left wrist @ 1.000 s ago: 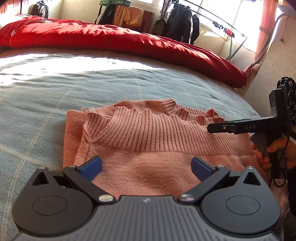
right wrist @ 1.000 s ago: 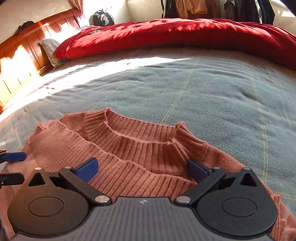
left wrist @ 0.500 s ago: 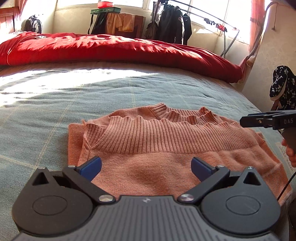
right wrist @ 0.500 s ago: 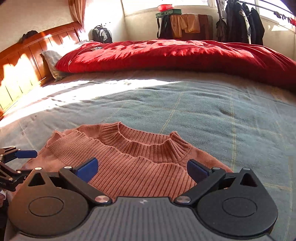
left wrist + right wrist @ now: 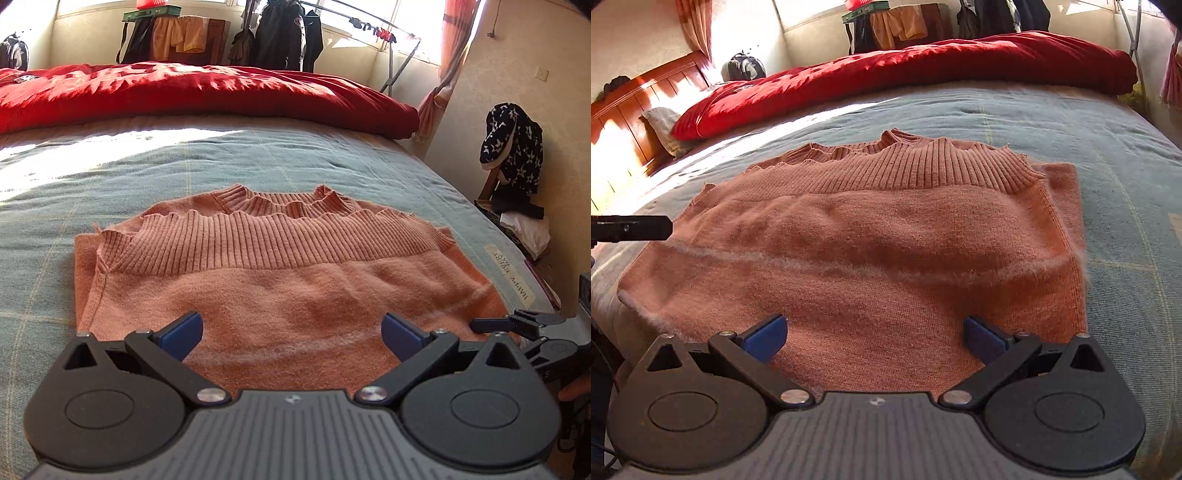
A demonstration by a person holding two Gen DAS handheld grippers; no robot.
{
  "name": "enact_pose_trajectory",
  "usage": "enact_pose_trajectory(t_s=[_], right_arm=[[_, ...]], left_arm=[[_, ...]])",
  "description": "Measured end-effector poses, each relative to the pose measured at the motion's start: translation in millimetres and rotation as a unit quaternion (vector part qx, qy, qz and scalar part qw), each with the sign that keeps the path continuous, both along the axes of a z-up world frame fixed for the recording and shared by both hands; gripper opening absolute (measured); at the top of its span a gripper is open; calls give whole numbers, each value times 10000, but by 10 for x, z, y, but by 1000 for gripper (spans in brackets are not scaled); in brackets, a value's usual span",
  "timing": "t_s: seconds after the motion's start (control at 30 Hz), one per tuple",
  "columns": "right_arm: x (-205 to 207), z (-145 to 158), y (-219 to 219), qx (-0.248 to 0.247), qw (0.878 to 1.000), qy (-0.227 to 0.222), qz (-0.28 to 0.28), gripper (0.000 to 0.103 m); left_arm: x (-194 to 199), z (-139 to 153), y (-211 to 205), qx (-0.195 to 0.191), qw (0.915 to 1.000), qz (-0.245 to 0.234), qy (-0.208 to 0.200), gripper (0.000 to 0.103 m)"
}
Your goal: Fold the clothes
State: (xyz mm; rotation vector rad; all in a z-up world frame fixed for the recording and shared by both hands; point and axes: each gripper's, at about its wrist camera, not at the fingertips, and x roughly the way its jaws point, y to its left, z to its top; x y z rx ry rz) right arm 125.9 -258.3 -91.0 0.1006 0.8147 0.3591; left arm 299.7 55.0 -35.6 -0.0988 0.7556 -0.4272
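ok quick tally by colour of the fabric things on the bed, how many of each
pink sweater: 1, folded, lying flat on the blanket
red duvet: 1, bunched along the far side of the bed
blue-grey blanket: 1, spread over the bed under the sweater
grey pillow: 1, by the headboard
total: 4

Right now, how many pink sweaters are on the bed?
1. The pink sweater lies folded on the grey-blue blanket, near the bed's front edge, in front of the red duvet. None seems hidden.
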Motion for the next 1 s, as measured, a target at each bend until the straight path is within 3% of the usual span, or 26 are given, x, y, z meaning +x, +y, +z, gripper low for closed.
enact_pose_trajectory(t_s=[0.2,0.3,0.4,0.53,0.67,0.73,0.8,0.93,1.0], right_arm=[[9,16,77,-274,9996,-57,35,103],[1,98,68,-214,9998,-25,51,103],[-31,221,28,-14,9997,-207,100,103],[-1,288,-2,-162,9993,-340,75,103],[77,207,-69,-102,9997,-218,8,103],[93,177,-92,-4,9999,-170,-14,103],[91,171,-96,68,9998,-183,21,103],[116,160,-58,68,9997,-219,121,103],[139,136,-47,63,9997,-181,129,103]], left_arm=[[693,75,165,-364,9993,34,-51,102],[1255,-41,303,-1017,9943,159,289,102],[1521,-202,336,-999,9932,364,473,102],[1866,-419,378,-954,9908,638,714,102],[2212,-635,420,-909,9871,912,954,102],[2254,-568,433,-741,9846,1207,1029,102],[2191,-445,416,-939,9847,1101,968,102],[2013,-226,174,-1422,9855,325,867,102],[2017,-252,23,-1403,9852,90,980,102]])
